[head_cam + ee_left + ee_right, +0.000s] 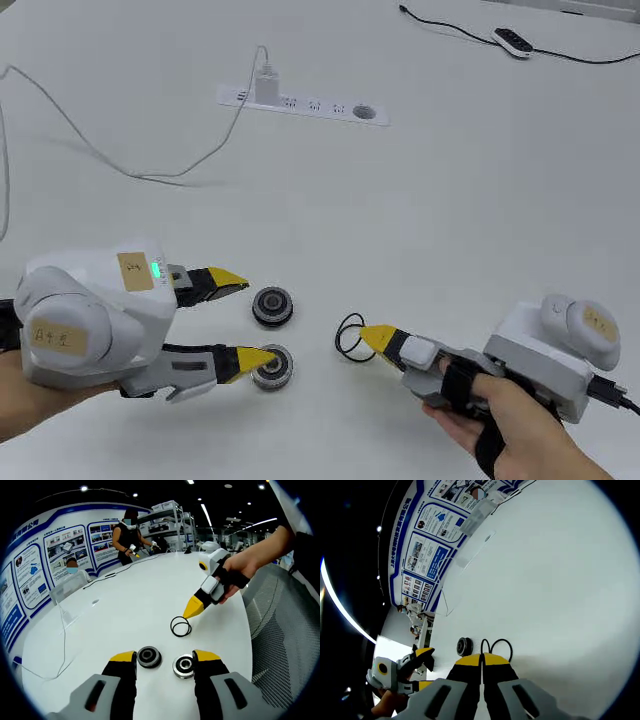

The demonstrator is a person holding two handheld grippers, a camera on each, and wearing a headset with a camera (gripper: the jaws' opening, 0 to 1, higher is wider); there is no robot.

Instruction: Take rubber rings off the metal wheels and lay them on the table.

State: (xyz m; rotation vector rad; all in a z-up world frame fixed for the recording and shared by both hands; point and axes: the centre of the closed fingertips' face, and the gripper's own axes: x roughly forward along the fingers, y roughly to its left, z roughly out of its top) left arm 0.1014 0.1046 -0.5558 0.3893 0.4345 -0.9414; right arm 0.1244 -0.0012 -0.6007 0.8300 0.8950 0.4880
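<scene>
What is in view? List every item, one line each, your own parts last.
table: one, white, under everything
wheels: two, one dark-rimmed, one silver, near side, by the left tool's tips
rubber rings: black, perhaps two overlapped, flat on the table right of the wheels
power strip: one, white, far side, with a white plug in it
remote: one, black and white, far right corner
people: two, at the table's far end
left tool: grey with yellow tips, open
right tool: grey with yellow tips, shut, tip at the rings
</scene>
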